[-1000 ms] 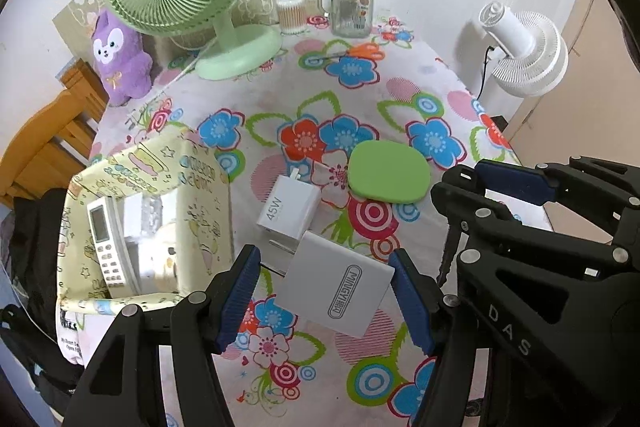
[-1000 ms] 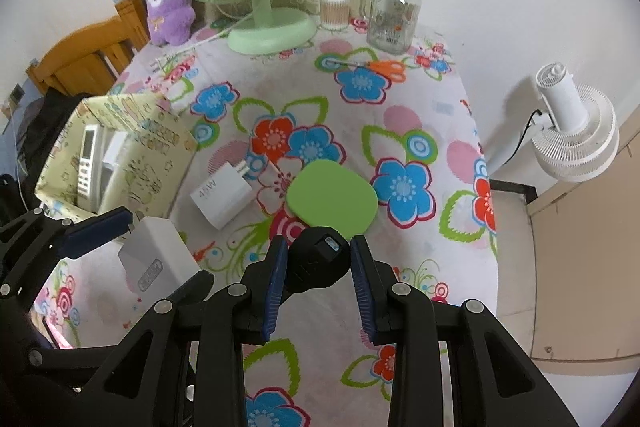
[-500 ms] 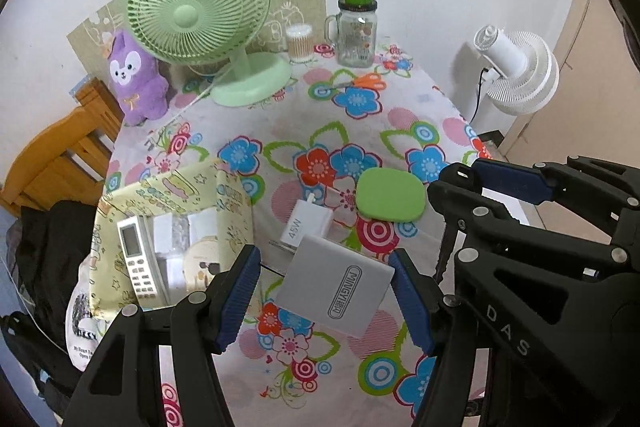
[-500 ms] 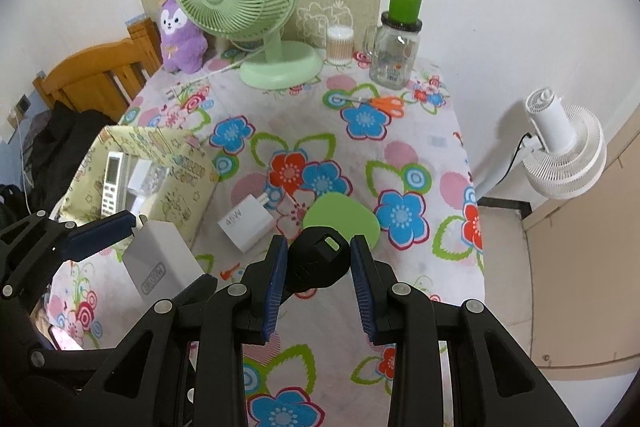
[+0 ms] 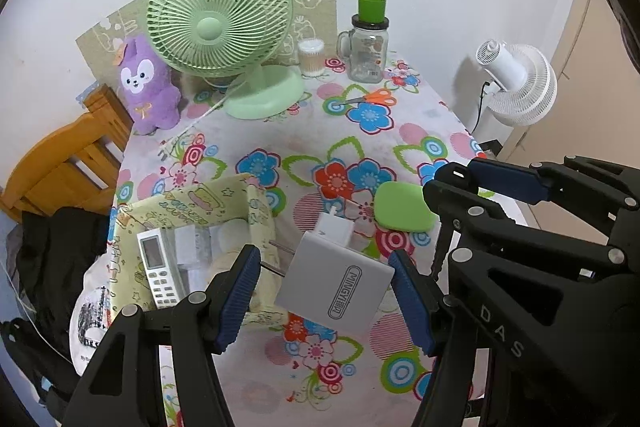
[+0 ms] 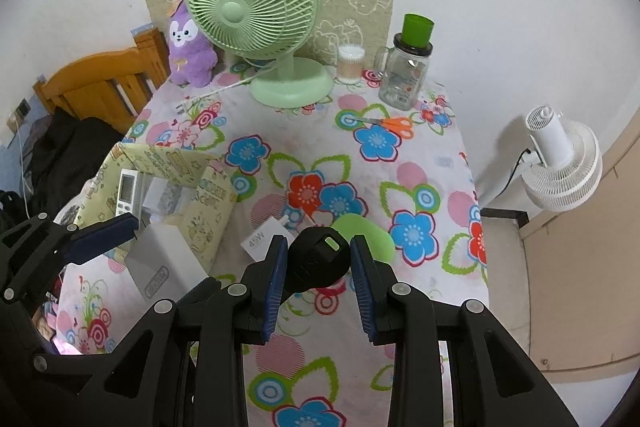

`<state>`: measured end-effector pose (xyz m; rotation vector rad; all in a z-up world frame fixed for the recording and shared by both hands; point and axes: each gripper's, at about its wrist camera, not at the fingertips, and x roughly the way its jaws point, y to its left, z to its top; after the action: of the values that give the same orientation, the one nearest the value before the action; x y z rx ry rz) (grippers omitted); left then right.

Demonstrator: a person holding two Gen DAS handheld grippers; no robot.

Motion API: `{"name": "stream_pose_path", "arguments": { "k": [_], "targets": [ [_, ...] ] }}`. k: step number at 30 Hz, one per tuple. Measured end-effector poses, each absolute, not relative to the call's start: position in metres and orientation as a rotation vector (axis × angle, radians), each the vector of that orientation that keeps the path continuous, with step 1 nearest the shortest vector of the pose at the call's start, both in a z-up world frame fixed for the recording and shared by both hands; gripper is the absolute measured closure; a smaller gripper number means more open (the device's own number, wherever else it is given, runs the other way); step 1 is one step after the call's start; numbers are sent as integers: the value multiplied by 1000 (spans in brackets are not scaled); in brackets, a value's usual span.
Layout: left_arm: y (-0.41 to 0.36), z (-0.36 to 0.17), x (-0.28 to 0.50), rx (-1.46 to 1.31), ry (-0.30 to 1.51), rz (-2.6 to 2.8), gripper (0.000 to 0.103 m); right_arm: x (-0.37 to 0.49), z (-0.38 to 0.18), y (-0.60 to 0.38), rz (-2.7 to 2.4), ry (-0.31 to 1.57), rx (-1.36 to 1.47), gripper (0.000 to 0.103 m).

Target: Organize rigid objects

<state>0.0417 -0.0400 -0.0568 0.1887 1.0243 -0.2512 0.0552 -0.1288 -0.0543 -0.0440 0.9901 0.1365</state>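
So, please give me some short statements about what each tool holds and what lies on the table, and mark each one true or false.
1. The left tool holds a grey charger block. True.
2. The right tool is empty. False: it is shut on a black round object.
3. The remote control lies inside the yellow patterned box. True.
4. The orange scissors are in the box. False: they lie on the floral tablecloth, near the glass jar.
5. The green pad lies on the tablecloth beside the white 45W charger. True.
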Motion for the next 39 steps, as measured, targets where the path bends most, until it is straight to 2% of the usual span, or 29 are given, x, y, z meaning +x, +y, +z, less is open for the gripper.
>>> {"name": "stream_pose_path", "arguments": {
  "k": [39],
  "targets": [
    [68, -79, 83, 198, 1067, -252, 35, 99, -71, -11, 162, 1025, -82, 68]
  ]
}}
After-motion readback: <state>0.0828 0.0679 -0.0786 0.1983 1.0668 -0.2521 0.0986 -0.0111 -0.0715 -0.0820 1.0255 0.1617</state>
